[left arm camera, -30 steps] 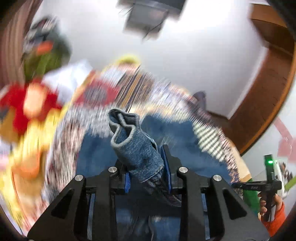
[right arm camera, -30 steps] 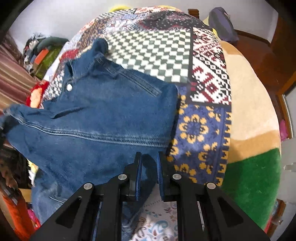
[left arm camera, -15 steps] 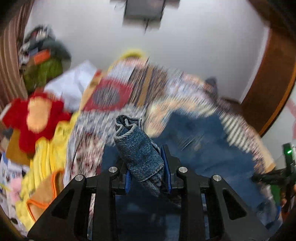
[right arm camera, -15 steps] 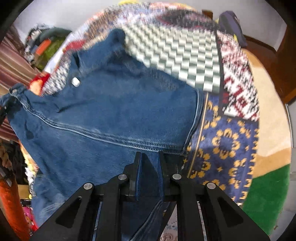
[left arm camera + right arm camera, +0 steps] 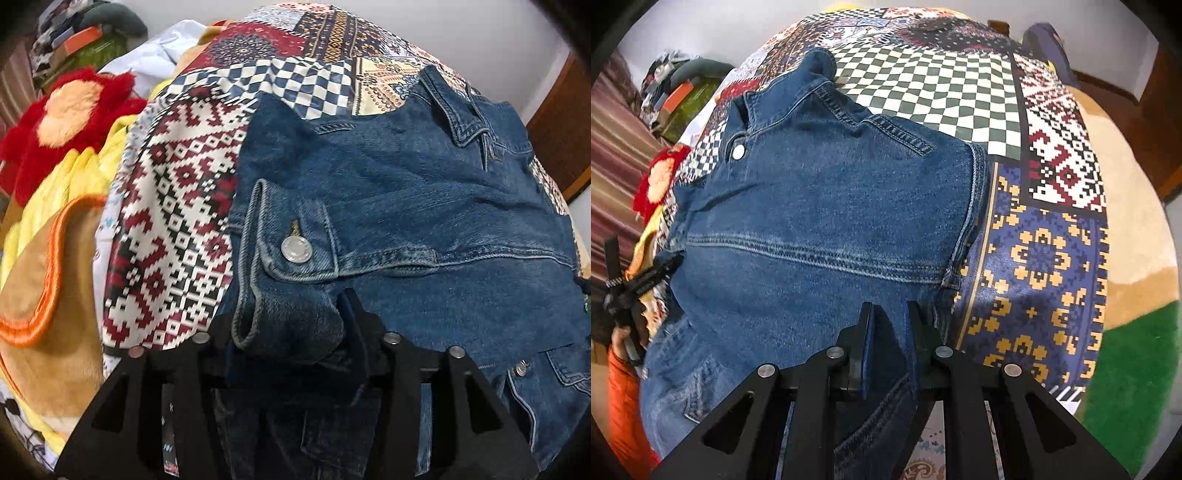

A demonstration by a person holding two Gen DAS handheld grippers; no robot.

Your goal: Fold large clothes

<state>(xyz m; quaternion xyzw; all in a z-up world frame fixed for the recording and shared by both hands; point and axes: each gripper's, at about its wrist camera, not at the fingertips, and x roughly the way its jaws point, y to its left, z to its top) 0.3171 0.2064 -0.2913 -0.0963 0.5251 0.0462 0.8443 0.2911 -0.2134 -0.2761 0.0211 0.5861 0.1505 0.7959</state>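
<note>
A blue denim jacket (image 5: 424,206) lies spread on a patchwork bed cover (image 5: 173,199), collar at the far side. My left gripper (image 5: 288,332) is shut on a bunched corner of the jacket near a metal button (image 5: 296,249), low over the bed. In the right wrist view the jacket (image 5: 827,206) fills the middle. My right gripper (image 5: 889,325) is shut on a fold of its near edge. The left gripper also shows in the right wrist view (image 5: 624,288) at the far left edge.
A red and orange plush (image 5: 70,110), yellow cloth (image 5: 66,177) and a tan blanket with orange trim (image 5: 44,295) lie left of the cover. A green rug (image 5: 1137,384) and beige blanket (image 5: 1130,206) lie at the right. Stacked clutter (image 5: 683,92) stands at the back left.
My left gripper has come down from a raised position and brought its denim corner low over the bed. The jacket has settled flatter on the cover. My right gripper keeps its hold.
</note>
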